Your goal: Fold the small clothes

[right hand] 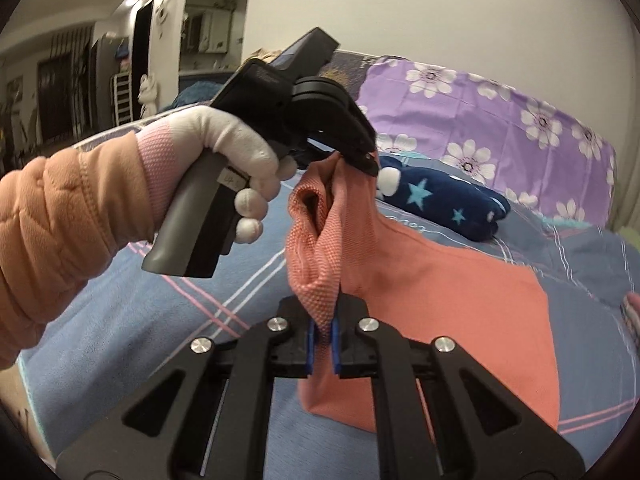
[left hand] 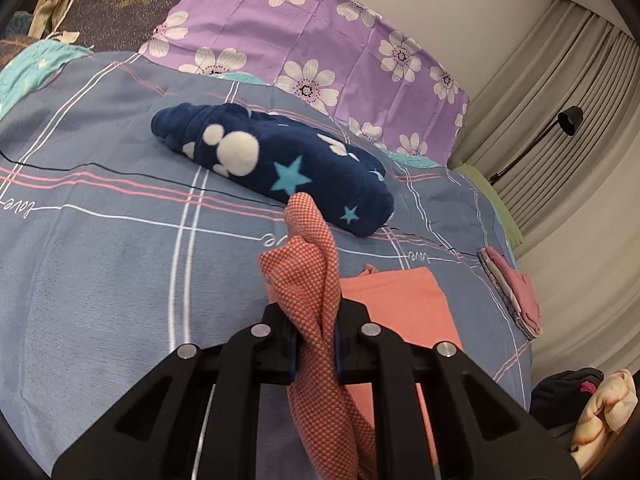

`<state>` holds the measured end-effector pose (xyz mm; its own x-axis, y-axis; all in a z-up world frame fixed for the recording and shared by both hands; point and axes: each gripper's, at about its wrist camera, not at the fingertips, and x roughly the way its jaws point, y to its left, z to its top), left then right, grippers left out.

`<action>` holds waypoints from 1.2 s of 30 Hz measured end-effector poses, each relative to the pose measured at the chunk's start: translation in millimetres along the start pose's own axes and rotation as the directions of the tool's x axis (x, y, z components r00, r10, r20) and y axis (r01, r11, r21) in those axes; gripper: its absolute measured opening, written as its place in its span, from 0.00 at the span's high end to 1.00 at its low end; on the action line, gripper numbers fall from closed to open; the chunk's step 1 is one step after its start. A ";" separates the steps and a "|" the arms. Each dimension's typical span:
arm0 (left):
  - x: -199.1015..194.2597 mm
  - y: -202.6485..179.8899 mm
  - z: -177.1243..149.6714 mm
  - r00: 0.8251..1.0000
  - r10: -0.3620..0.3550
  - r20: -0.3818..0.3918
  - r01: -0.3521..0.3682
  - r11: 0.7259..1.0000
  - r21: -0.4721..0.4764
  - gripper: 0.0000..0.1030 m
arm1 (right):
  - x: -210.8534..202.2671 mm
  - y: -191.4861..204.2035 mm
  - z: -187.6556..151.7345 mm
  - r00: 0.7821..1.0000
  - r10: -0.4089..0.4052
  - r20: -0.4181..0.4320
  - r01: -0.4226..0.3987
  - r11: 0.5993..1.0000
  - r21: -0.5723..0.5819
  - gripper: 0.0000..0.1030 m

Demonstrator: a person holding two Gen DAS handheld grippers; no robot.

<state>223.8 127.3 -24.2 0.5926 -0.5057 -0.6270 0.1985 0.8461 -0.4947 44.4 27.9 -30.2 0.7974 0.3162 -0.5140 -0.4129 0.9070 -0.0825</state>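
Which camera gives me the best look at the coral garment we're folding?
The right wrist view. It shows the coral garment lifted off the bed, both left tongs and right tongs pinching its mesh edge. The left wrist view shows only bunched mesh in its tongs and part of the panel below.

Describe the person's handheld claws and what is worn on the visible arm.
Both claws are black, with silver bolts and blue pads. The left claw has a grey-and-black pistol handle. The hand wears a white knit glove with a pink cuff, beyond a quilted orange sleeve.

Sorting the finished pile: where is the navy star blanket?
In both views the navy star blanket lies on the bed, beyond the orange garment, before the purple pillow.
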 end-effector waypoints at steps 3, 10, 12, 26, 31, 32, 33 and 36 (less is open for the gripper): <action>3.7 -18.1 0.8 1.000 0.020 0.002 -0.020 1.000 0.011 0.88 | -8.9 -19.7 -4.8 1.000 0.014 0.002 -0.014 0.999 0.053 0.95; 21.4 -61.5 0.8 0.998 0.055 -0.003 -0.055 0.997 0.054 0.88 | -25.3 -60.1 -20.1 0.999 0.044 0.002 -0.044 0.985 0.165 0.95; 26.9 -73.9 -0.5 0.998 0.063 -0.006 -0.062 0.996 0.069 0.88 | -30.6 -69.7 -23.9 0.999 0.045 0.005 -0.045 0.981 0.189 0.95; 63.8 -135.1 -8.1 0.995 0.091 -0.049 -0.082 0.982 0.168 0.88 | -49.3 -120.9 -49.1 0.999 0.042 0.024 -0.048 0.943 0.330 0.95; 82.5 -150.9 -14.3 0.991 0.104 -0.080 -0.087 0.978 0.191 0.88 | -49.9 -136.2 -59.4 0.999 0.050 0.017 -0.053 0.923 0.381 0.95; 88.4 -155.3 -15.6 0.990 0.109 -0.089 -0.089 0.976 0.201 0.88 | -49.7 -138.6 -62.0 0.998 0.053 0.016 -0.055 0.918 0.392 0.95; 91.6 -158.1 -16.4 0.989 0.112 -0.094 -0.091 0.974 0.208 0.88 | -50.1 -142.1 -65.2 0.998 0.054 0.015 -0.055 0.912 0.406 0.94; 104.8 -171.5 -22.1 0.986 0.126 -0.112 -0.096 0.965 0.244 0.88 | -51.2 -151.7 -74.1 0.999 0.049 0.008 -0.047 0.898 0.437 0.95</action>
<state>234.5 -74.5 -18.4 0.5219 -0.4107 -0.7476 0.3257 0.9060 -0.2703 33.6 -146.5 -54.6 0.7798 0.3621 -0.5107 -0.2159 0.9212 0.3236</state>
